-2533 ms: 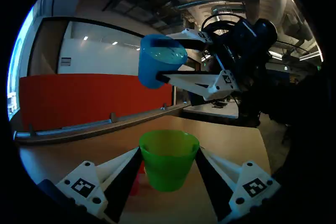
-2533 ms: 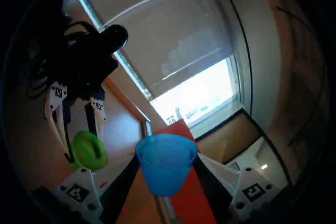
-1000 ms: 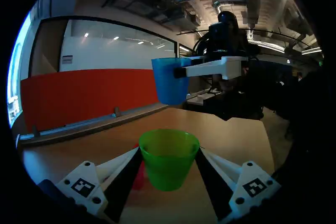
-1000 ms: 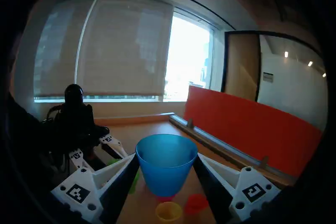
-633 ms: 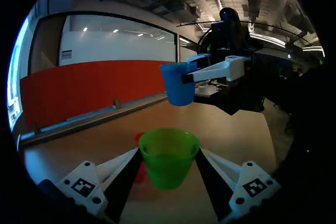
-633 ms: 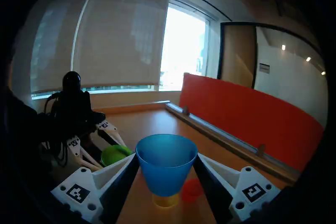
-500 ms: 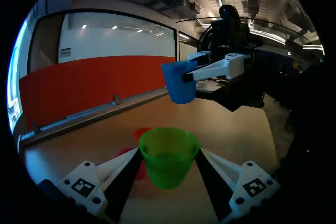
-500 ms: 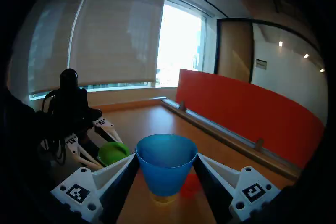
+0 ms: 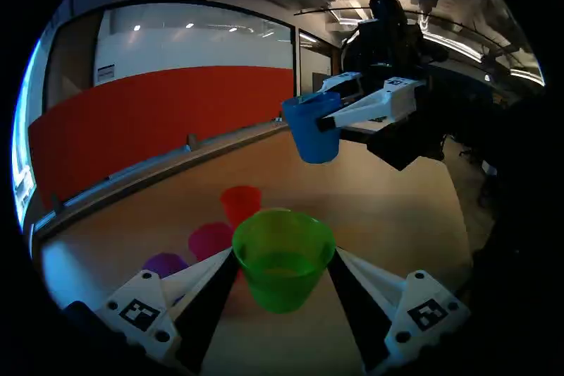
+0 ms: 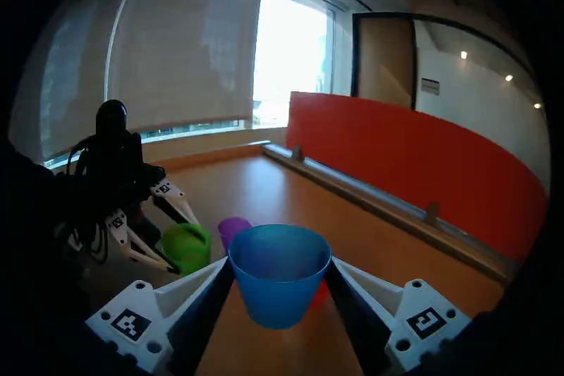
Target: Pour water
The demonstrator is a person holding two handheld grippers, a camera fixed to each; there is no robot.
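- We are holding the green cup (image 9: 283, 259) in the left gripper (image 9: 282, 255), with both fingers pressing on its sides. The cup is upright and raised above the table (image 9: 395, 214). A darker band low inside it is reading to us as a little water.
- We are carrying the blue cup (image 9: 312, 127) in the right gripper (image 9: 321, 111), whose two fingers are clamping its walls. It is hanging farther off and to the right, higher than the green cup and well apart from it. In the right gripper view it is sitting level, and we cannot tell whether it is holding any water.
- A red cup (image 9: 240, 203), a magenta cup (image 9: 210, 238) and a purple cup (image 9: 164, 264) are standing on the table in a slanting row, just beyond and left of the green cup.
- A red partition (image 9: 155, 115) is running along the table's far left edge.
- With both cups level and apart, we are judging this to be a moment outside the stream itself.
- We are watching three risks from here:
  - A tilt or jolt of the left gripper would be slopping water onto the table.
  - A hard squeeze would be buckling the thin plastic walls and pushing water over the rim.
  - Lowering the green cup straight down would be knocking over the small cups below.
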